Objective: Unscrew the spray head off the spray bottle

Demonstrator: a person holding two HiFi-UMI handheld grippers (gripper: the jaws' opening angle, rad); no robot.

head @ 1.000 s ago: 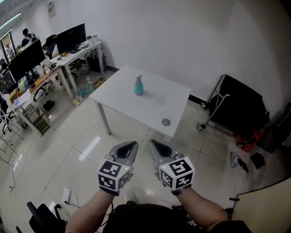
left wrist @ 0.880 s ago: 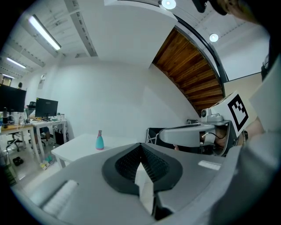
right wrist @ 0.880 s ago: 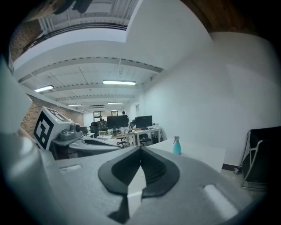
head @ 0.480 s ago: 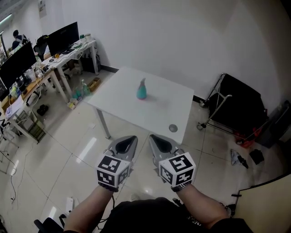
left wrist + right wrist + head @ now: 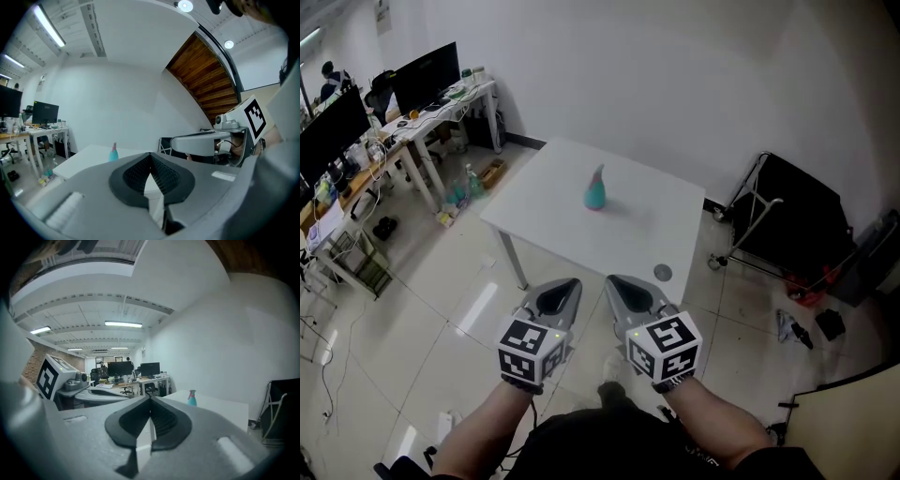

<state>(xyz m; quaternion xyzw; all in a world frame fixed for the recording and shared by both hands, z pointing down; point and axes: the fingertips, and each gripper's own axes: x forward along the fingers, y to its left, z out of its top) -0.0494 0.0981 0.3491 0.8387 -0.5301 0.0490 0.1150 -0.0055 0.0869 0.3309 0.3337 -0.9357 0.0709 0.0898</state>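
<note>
Left gripper (image 5: 555,302), right gripper (image 5: 623,294) jaws together, empty, lower centre; spray bottle (image 5: 595,190) upper centre on white table (image 5: 637,230); closed jaws risk toppling bottle.

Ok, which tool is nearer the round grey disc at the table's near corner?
Right. In the head view the right tool is just left of and below the round grey disc, short of the table; the left tool is further left, past the right one.
</note>
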